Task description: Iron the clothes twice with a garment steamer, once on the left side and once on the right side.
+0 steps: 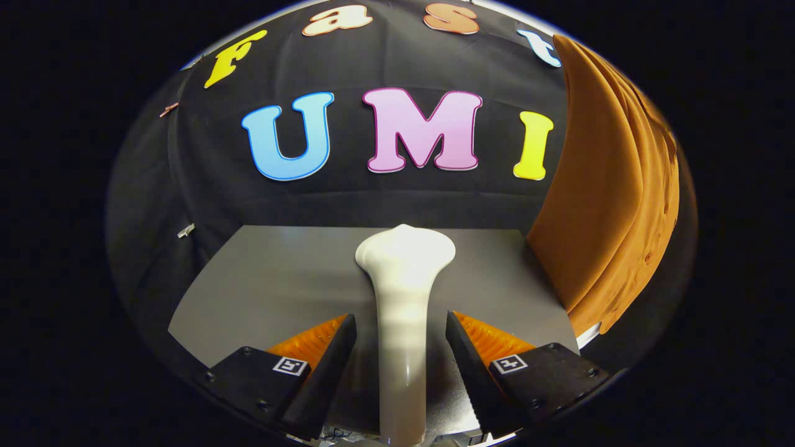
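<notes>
Two fingers [348,347] flanking steamer [404,292], gaps either side

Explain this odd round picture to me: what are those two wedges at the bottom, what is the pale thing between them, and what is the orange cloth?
The picture comes from a wide-angle camera riding on a hand-held gripper, looking forward along it. A person carries the tool; there is no robot arm.

The two wedges are the gripper's fingers. They stand apart, one on each side of the handle of a white garment steamer. I see gaps on both sides, so they do not appear to be pressing on it.

The steamer's wider head points away, over a grey tabletop. The orange cloth is the garment to be steamed, hanging at the table's right end. Behind everything is the booth's black wall.
</notes>
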Demonstrator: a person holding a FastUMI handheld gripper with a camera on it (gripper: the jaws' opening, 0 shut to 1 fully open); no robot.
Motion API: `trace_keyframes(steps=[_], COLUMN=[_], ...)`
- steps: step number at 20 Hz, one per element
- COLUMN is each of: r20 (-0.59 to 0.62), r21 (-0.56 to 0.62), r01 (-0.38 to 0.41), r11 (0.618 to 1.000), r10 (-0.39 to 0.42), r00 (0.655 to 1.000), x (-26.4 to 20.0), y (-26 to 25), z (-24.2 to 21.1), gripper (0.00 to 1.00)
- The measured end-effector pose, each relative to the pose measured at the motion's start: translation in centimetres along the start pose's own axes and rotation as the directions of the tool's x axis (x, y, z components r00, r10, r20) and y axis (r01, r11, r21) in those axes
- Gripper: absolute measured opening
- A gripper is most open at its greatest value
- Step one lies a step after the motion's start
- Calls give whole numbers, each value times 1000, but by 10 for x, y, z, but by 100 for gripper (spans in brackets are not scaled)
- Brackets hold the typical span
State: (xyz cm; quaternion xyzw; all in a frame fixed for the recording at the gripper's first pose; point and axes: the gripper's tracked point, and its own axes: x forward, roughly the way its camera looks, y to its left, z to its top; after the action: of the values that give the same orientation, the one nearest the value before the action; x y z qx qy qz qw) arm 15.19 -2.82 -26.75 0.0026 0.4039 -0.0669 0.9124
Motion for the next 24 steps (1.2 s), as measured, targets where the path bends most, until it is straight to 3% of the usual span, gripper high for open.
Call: trace_keyframes(steps=[2,5,8,9,11,12,24], r20=[-17,-32,-57,-55,-40,-31,177], r21=[-3,-26,-40,-51,-72,-76,-38], r01=[1,5,13,8,-6,-11,-51], r11=[1000,1000,999,999,997,997,998], r10=[-1,-6,-16,-10,3,9,57], r00=[1000,999,998,998,999,999,982], x=[4,10,16,13,12,7,-65], y=[0,2,3,3,9,9,10], z=[-2,-4,-10,-9,-6,-2,30], gripper=[92,57,58,44,44,39,38])
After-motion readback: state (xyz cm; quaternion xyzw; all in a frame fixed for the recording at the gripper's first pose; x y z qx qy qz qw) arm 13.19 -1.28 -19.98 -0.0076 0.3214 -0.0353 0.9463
